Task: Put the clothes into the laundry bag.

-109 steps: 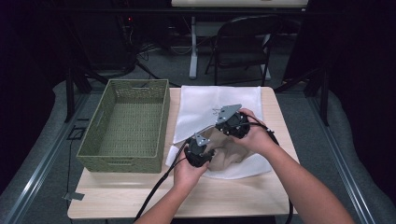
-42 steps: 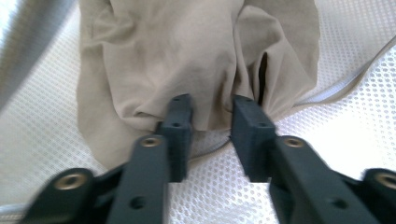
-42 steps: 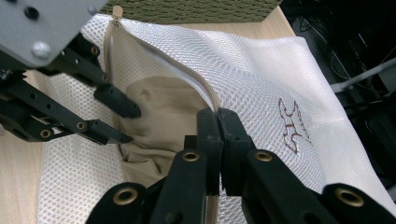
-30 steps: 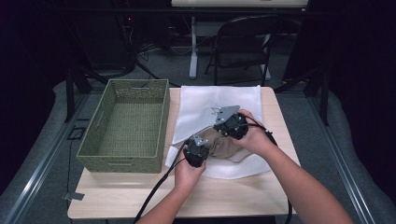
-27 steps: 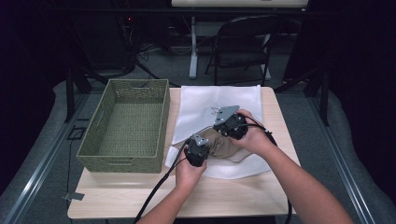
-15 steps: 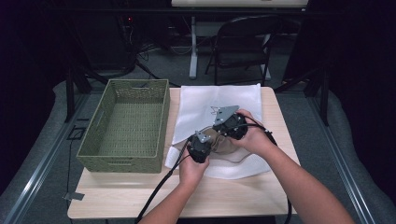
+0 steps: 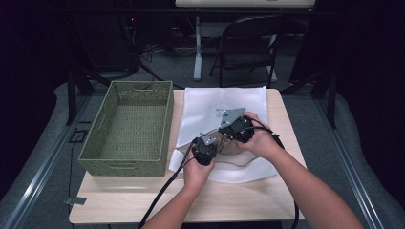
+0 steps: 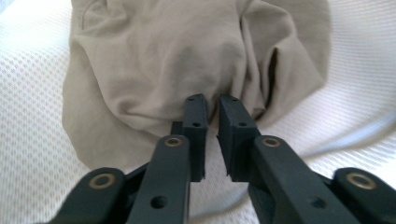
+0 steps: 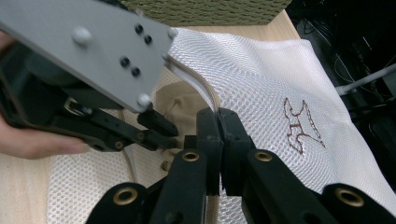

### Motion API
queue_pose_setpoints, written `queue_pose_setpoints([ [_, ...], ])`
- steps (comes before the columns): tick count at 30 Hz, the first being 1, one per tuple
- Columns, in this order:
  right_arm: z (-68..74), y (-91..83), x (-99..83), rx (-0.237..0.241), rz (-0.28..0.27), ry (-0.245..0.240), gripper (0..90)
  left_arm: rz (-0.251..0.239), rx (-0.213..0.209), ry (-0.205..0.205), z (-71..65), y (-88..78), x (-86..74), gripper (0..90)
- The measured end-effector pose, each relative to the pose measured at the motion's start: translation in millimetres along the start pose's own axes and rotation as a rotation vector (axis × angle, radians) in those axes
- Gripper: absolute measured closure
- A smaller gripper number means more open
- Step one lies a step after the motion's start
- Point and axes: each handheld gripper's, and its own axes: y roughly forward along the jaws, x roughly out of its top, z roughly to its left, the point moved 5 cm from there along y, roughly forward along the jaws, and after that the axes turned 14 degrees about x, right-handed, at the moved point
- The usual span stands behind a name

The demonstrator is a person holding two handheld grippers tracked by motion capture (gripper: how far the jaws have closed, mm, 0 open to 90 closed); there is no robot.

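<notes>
Beige garment [image 8: 187,60]: bunched just ahead of my left claw tips, lying inside the mouth of the white mesh bag [image 9: 280,79]
Left claw [image 8: 212,105]: jaws a crack apart and just easing open, nothing pinched, the cloth only at the tips; I judge I've let go after pushing it in
Right claw [image 9: 217,116]: clamped on the bag's beige-trimmed rim, lifting it so the mouth stays open
Change: the left claw sits closer to the right one than a few seconds ago
Green basket [image 7: 129,126]: off to my left on the table [image 7: 239,200]
</notes>
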Motion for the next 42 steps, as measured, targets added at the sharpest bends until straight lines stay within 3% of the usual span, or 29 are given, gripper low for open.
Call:
queue_pose_setpoints([
  [10, 2.4, -1.9, -5.3, -0.003, -0.008, 0.007, 88.4, 0.03, -0.078, 0.027, 1.6, -28.8, -12.8, 70.1],
  [15, 6.3, -2.1, -9.4, 0.002, 0.007, 0.001, 88.4, 0.026, -0.097, 0.043, 3.2, -40.0, -18.1, 67.0],
  [18, 8.4, 0.1, -13.5, 0.006, 0.013, 0.001, 88.4, 0.015, -0.089, 0.054, 5.5, -44.8, -19.6, 66.2],
  [24, 10.0, 2.0, -16.9, 0.009, 0.014, 0.001, 88.4, 0.038, -0.085, 0.061, 12.5, -47.5, -24.3, 66.3],
  [26, 11.2, 3.6, -17.6, 0.011, 0.001, 0.008, 88.4, 0.046, -0.084, 0.047, 14.6, -46.7, -26.8, 66.3],
  [42, 19.9, 15.9, -30.9, 0.036, 0.007, 0.026, 88.4, 0.073, -0.074, 0.051, 27.9, -52.1, -44.0, 65.6],
])
